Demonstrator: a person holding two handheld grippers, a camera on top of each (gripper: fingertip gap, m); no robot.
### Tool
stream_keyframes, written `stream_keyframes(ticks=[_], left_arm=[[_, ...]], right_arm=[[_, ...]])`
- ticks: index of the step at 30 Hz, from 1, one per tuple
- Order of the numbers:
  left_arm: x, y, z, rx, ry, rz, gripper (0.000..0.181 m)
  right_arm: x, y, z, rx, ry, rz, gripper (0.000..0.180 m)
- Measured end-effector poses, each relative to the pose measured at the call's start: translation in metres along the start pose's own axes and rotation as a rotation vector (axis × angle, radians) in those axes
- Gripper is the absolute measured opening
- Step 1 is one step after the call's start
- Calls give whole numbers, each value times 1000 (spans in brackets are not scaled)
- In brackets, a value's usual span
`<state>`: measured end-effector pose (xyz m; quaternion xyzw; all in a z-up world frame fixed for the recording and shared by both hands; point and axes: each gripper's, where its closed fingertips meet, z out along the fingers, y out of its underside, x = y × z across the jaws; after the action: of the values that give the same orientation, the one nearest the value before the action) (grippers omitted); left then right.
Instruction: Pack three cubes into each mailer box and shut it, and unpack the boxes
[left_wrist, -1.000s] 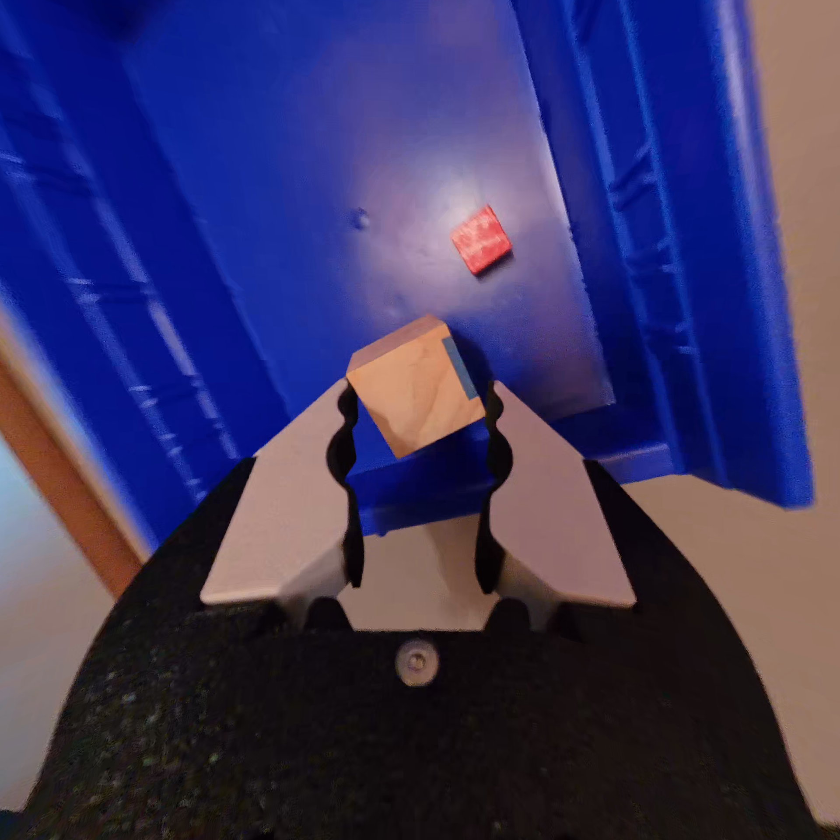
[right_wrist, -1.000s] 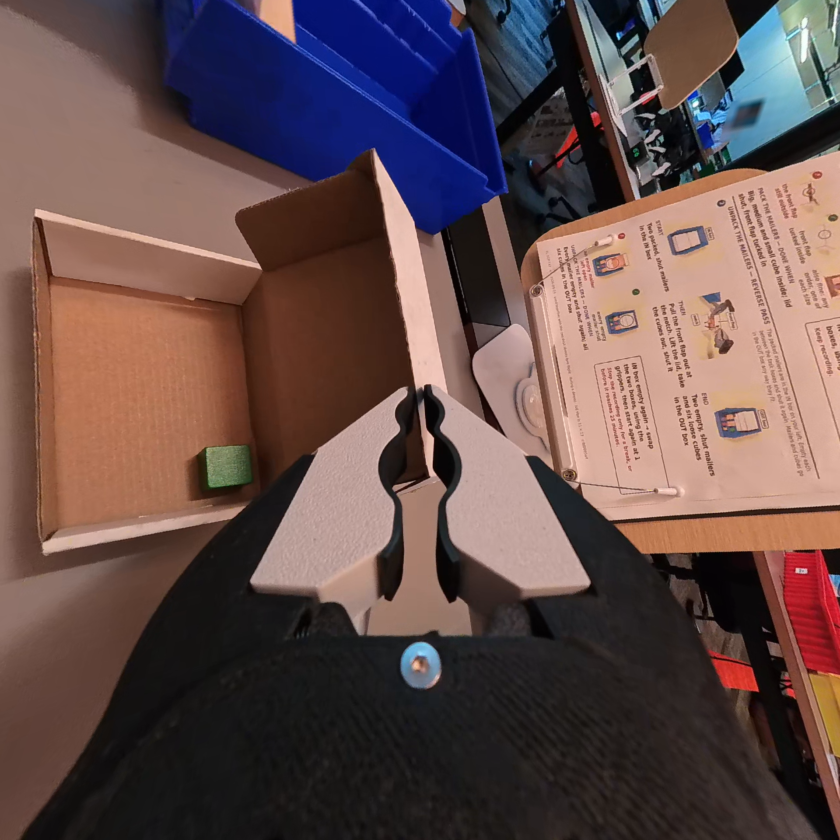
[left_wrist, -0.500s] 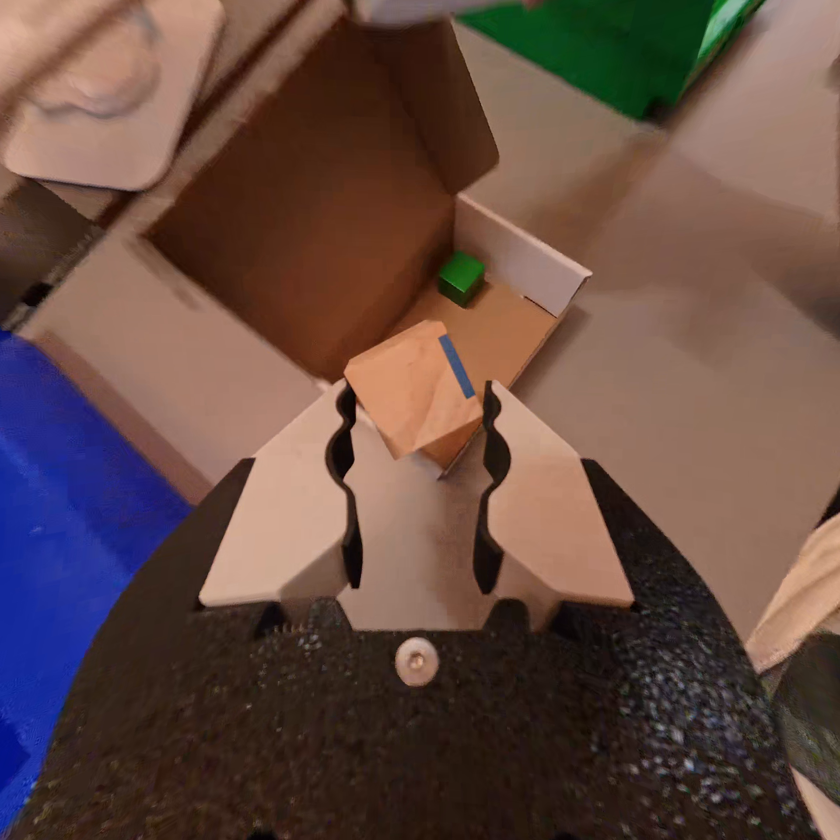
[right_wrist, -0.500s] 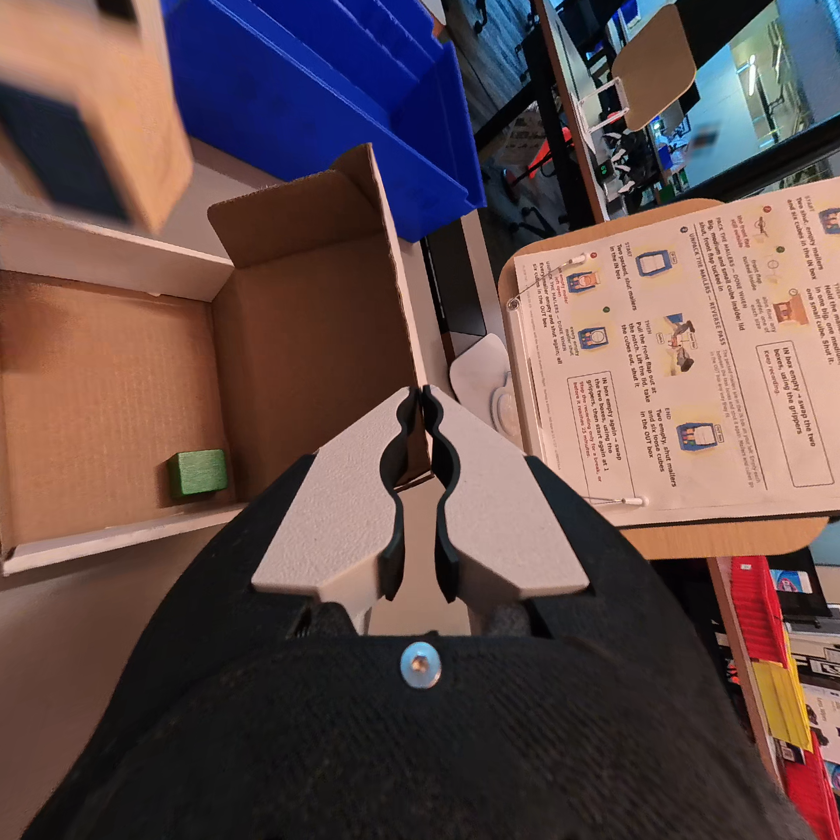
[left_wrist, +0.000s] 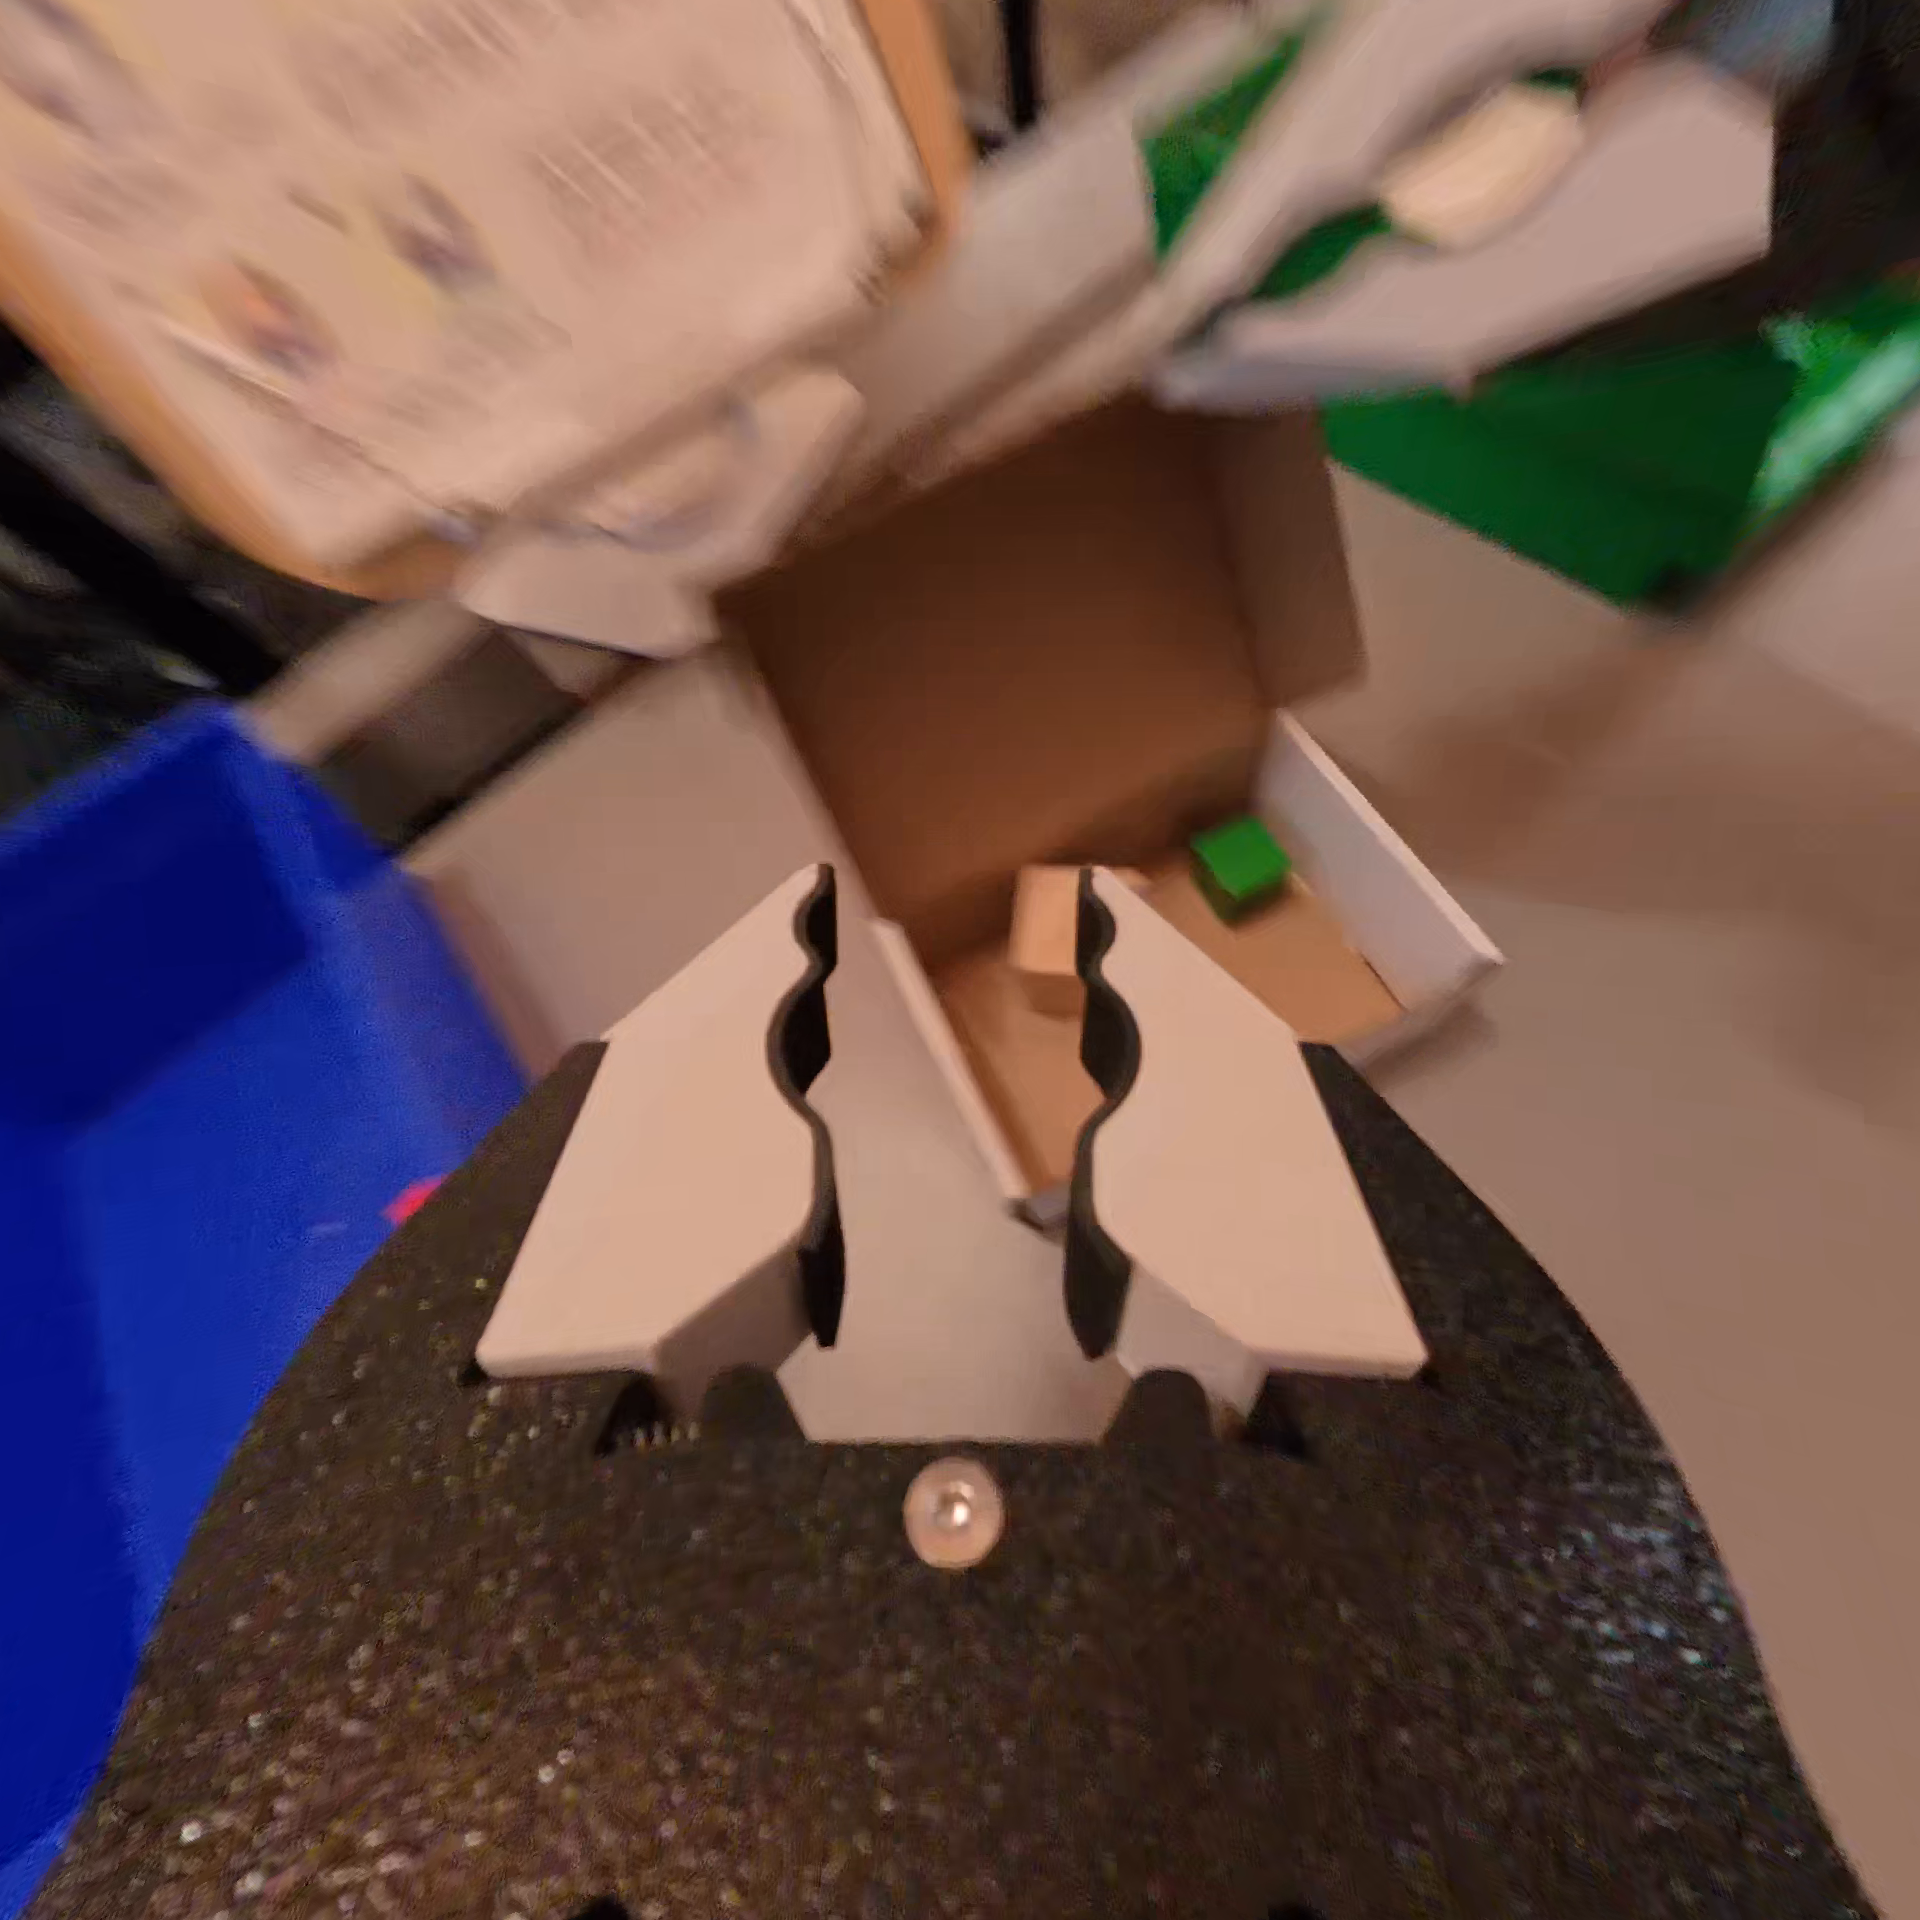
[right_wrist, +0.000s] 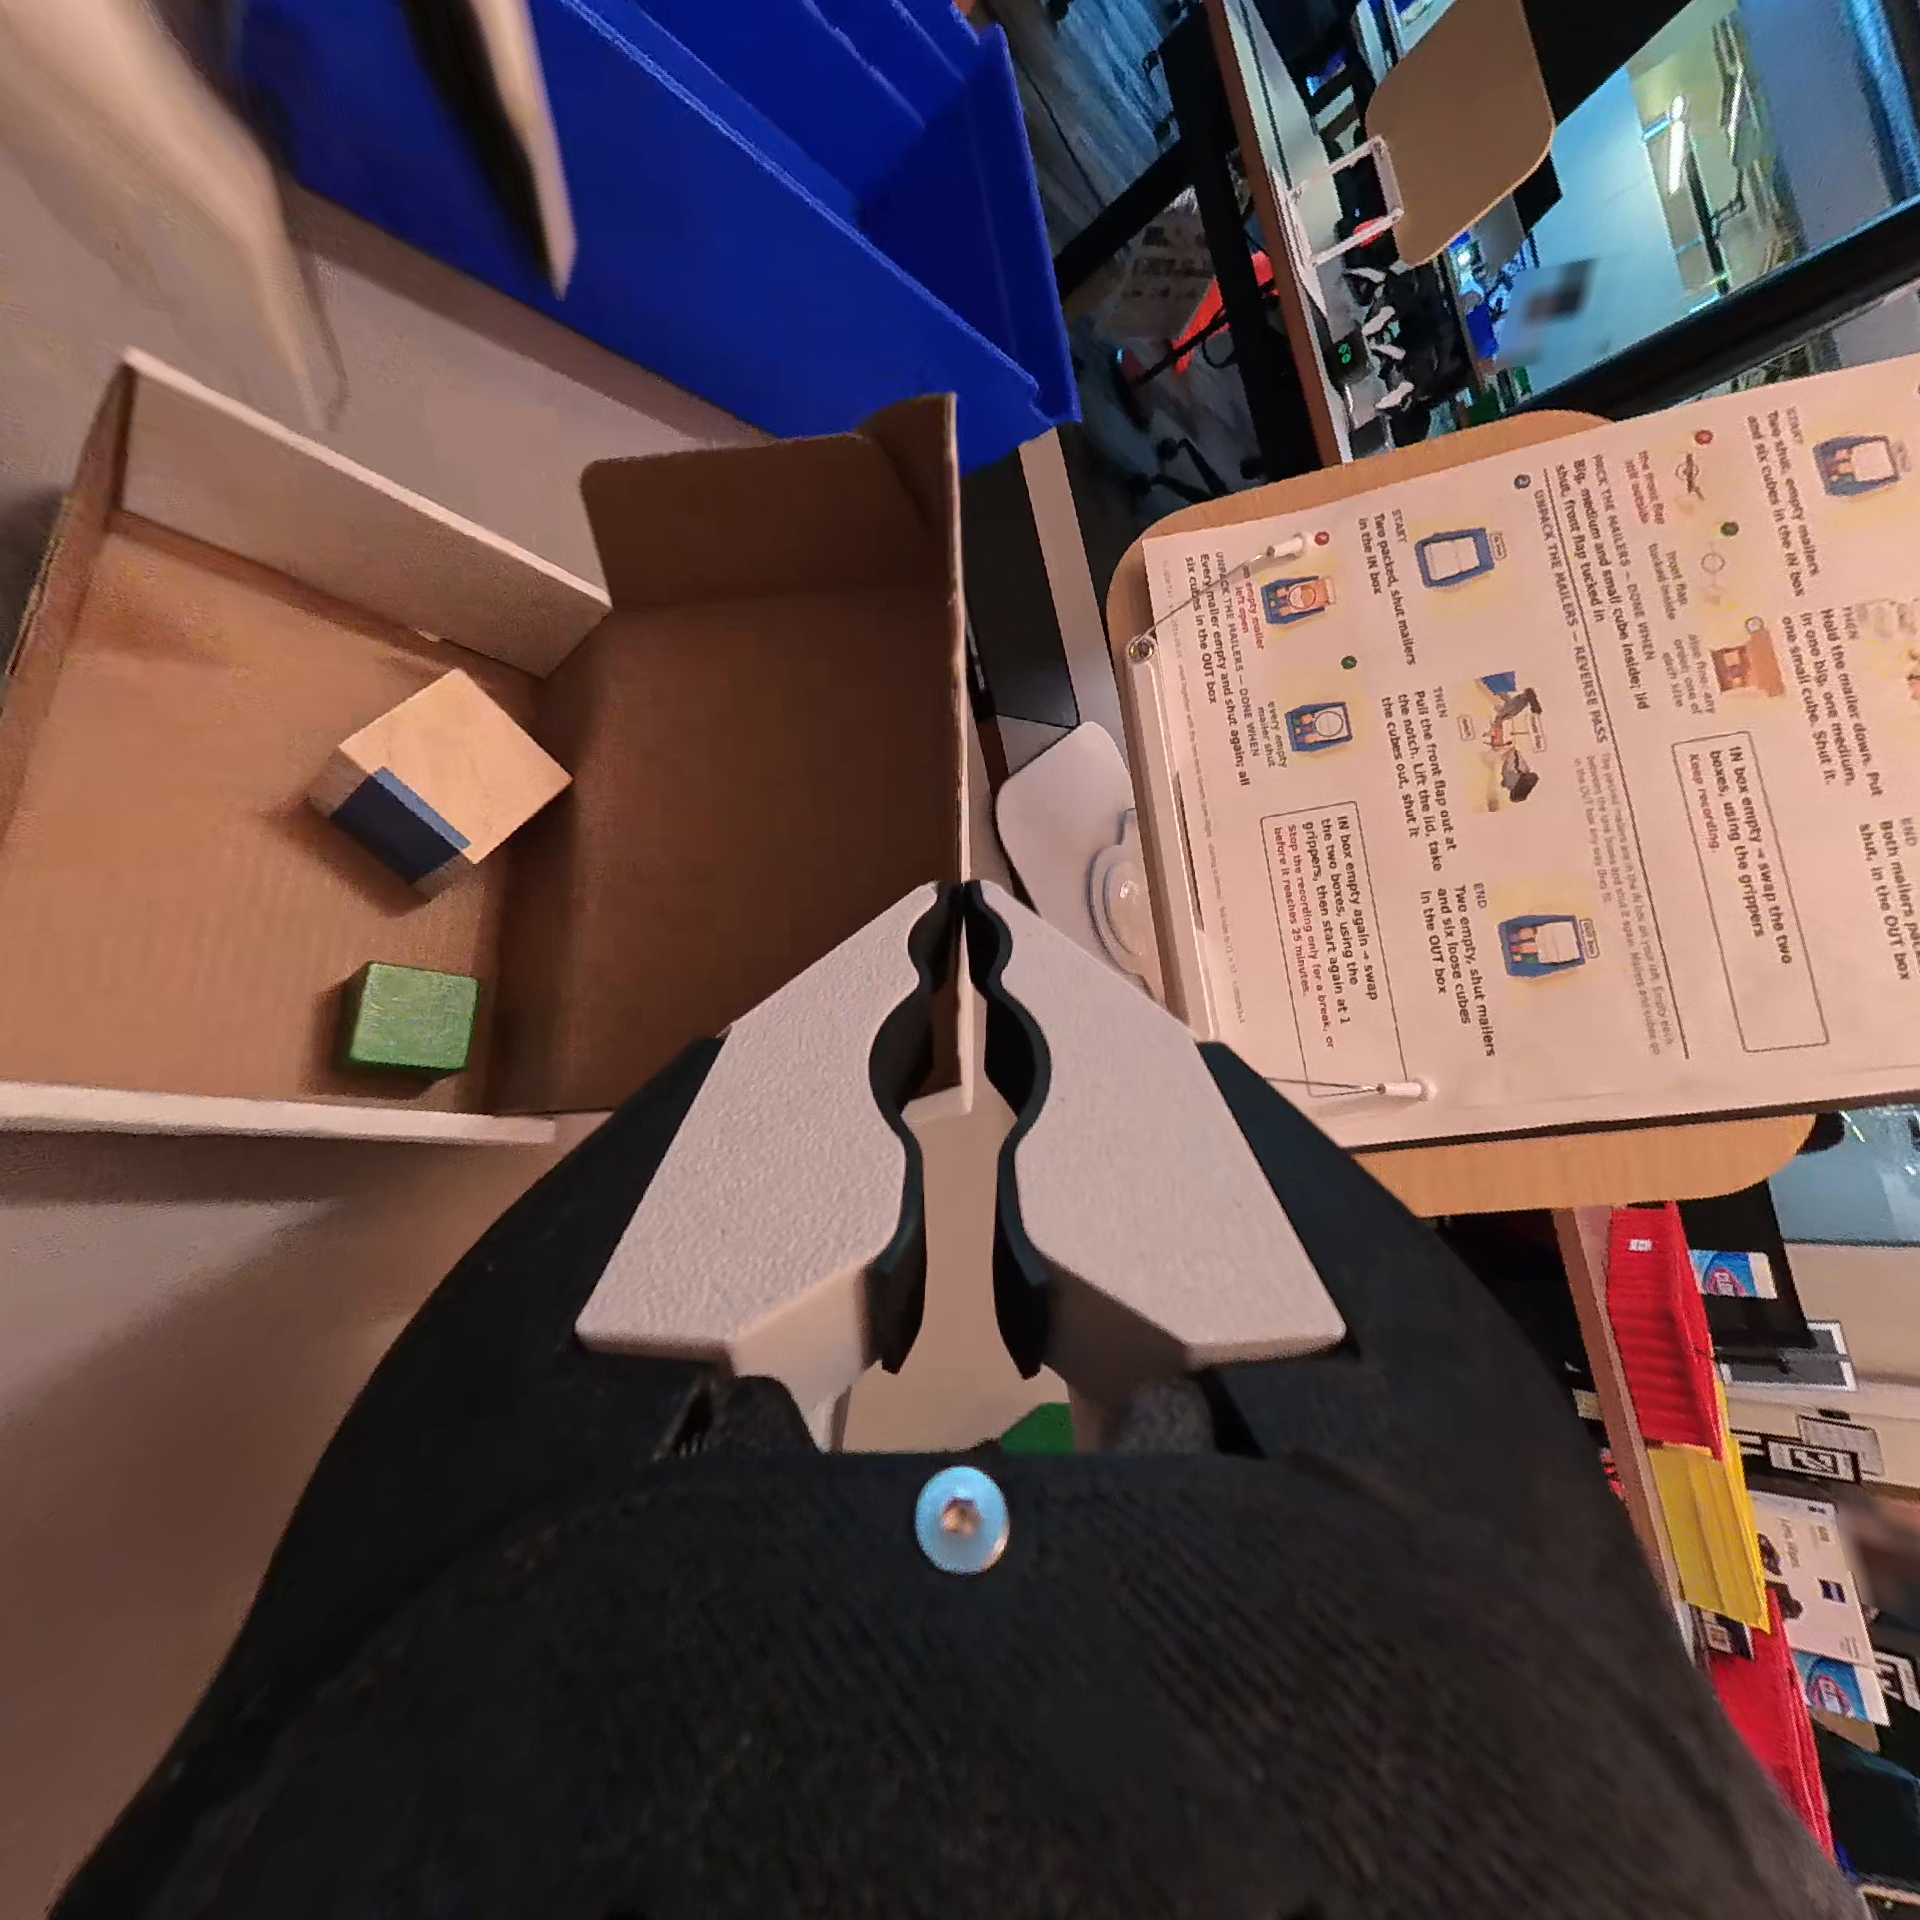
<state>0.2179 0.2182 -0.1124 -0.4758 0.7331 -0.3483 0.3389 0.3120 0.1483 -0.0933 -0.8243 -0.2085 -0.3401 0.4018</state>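
The mailer box (right_wrist: 260, 727) sits open ahead and to the left of the right gripper (right_wrist: 961, 904), whose jaws are pressed together on the edge of the upright cardboard lid (right_wrist: 769, 665). That pinch looks like the weak point: it is all that keeps the lid standing, so a slip or a twist of the wrist could let the lid drop onto the cubes, or drag the light box across the table (right_wrist: 135, 1351).

The blue bin (right_wrist: 727, 218) lies beyond the box, up and left of the right jaws; what it contains cannot be seen from here. In the left wrist view it sits to the left of the left gripper (left_wrist: 956, 935), and a green bin (left_wrist: 1558, 488) lies blurred, ahead and to the right.

The left gripper's jaws stand apart with nothing between them. It hangs just short of the box's near wall — a careless reach could knock that wall.

In the box lie two cubes: the big wooden cube (right_wrist: 442, 790) with a blue band, tilted, well left of the right jaws, and the small green cube (right_wrist: 410, 1018) nearer them. By my count one cube is still wanted, and the wooden one, lying askew, could crowd it.

An instruction sheet (right_wrist: 1538, 748) stands to the right.
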Motion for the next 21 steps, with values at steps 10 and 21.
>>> stream_keyframes(ticks=[10, 21], left_arm=[[-190, 68, -9, -328, -193, 309, 54], [-187, 158, 52, -555, 298, 419, 58]], right_arm=[[-2, 1, 1, -17, 1, -36, 0], [-2, -2, 2, -3, 7, -58, 0]])
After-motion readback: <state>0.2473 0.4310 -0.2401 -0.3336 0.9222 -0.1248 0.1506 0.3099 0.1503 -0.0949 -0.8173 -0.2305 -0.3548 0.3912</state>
